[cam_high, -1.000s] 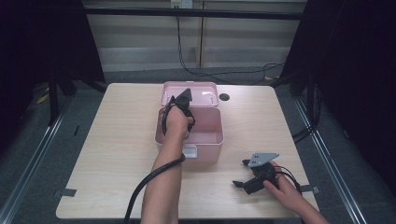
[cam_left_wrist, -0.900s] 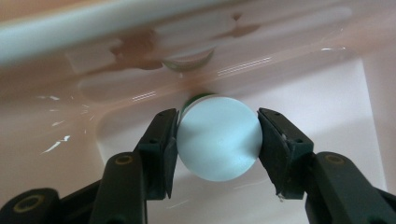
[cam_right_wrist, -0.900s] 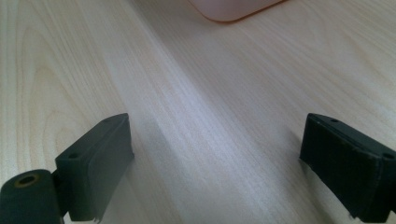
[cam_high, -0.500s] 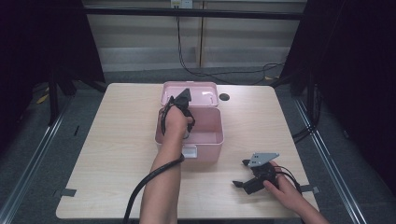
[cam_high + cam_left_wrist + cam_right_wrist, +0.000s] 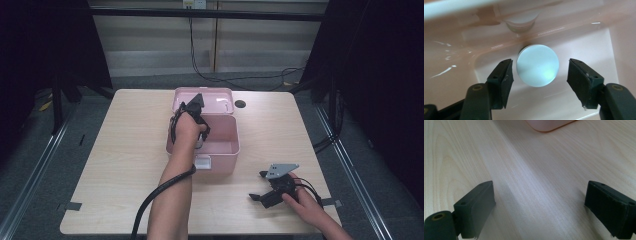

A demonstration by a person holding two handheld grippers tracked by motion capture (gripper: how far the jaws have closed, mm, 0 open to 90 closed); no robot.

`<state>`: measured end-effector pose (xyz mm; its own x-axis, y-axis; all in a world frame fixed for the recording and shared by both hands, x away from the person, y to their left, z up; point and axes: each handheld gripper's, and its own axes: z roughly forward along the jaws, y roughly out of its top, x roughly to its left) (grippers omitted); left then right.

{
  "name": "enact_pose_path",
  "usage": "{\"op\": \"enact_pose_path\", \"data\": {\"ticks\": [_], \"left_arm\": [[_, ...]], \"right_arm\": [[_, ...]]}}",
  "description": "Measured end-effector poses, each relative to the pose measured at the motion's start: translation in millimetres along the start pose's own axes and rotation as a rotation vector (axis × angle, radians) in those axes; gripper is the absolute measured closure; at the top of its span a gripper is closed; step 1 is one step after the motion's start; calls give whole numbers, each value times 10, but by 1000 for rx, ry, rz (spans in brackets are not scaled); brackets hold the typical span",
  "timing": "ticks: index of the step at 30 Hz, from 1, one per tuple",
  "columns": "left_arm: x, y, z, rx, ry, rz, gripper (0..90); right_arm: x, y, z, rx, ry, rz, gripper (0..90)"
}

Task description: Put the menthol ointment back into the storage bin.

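Opening fingers (image 5: 584,82) beside disc (image 5: 537,65)

pink box (image 5: 220,150) walls hem left claw (image 5: 537,72), bare table (image 5: 125,150) rt & left

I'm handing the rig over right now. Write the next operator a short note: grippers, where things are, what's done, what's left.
Left gripper: inside the open pink box, its fingers have just been opening and now stand apart on either side of the round silver disc, not pressing it.
Right gripper: open, nothing between its fingers, low over the bare table in front of and to the right of the box.
Done: the disc appears to rest on the box floor, near a wall.
Left: probably lift the left gripper out and close the lid, which lies back behind the box.
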<state>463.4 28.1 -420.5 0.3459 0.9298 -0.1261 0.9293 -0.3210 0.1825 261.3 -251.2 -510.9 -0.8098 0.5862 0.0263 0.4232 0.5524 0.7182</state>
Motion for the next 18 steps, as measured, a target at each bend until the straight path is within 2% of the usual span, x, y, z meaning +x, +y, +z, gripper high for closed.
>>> {"op": "enact_pose_path", "data": {"ticks": [8, 18], "left_arm": [[10, -20, -77, -1, -12, 10, 286], [4, -50, -217, 16, -33, 30, 266]], "right_arm": [[0, 0, -1, 0, 0, 1, 86], [1, 0, 0, 0, 0, 1, 85]]}}
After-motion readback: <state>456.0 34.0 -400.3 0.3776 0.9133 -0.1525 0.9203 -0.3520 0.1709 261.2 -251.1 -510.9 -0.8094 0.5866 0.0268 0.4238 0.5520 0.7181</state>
